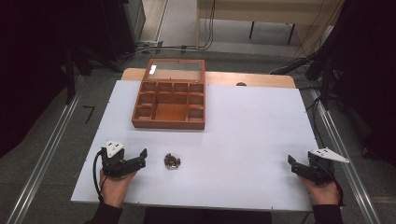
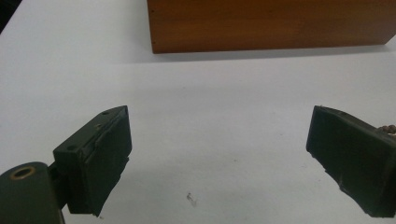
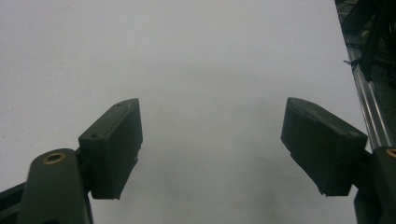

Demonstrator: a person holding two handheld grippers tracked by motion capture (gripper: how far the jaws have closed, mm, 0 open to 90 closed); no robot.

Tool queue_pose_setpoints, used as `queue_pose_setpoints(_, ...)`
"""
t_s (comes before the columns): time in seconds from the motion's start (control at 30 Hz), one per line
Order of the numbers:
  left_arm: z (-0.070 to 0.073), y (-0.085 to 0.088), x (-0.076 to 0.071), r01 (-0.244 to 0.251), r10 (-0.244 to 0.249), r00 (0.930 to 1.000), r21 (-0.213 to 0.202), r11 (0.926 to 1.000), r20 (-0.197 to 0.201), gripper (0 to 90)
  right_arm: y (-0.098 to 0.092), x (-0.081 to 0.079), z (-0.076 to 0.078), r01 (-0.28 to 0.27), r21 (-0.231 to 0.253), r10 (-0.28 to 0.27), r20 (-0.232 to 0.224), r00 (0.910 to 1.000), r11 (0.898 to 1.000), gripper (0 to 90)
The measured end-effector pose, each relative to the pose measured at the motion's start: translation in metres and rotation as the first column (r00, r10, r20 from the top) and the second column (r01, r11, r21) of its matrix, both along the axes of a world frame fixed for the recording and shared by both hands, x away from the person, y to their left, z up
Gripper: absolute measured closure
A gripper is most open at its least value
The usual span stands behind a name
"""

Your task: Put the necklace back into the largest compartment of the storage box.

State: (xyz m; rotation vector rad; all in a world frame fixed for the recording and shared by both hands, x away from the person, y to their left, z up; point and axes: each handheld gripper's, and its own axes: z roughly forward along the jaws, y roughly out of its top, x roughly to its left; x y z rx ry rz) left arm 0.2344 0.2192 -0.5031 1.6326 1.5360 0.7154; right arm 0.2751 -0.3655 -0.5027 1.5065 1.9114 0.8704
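Small brown beaded clump point(image 1: 172, 161) on the white table point(image 1: 243, 126) looks light and loose, best pinched across its middle, with left gripper point(image 1: 136, 162) and right gripper point(image 1: 295, 164) both agape and empty.

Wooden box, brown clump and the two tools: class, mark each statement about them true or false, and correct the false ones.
1. The wooden box has its lid raised. True.
2. The left tool is shut on the brown clump. False: its jaws are open and the clump lies on the table beside it, untouched.
3. The right tool is open and holds nothing. True.
4. The clump lies in the box's large middle compartment. False: it lies on the table, nearer the person than the box.
5. The box is nearer the left tool than the right. True.
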Motion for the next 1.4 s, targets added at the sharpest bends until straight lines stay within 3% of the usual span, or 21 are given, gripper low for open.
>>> queue_pose_setpoints(1.4,-0.003,-0.019,0.0,0.046,-0.046,0.9989,0.017,0.9988,0.0,7.7,0.002,0.0,-0.001,-0.003,-0.002,0.003,-0.005,1.0,1.0,19.1)
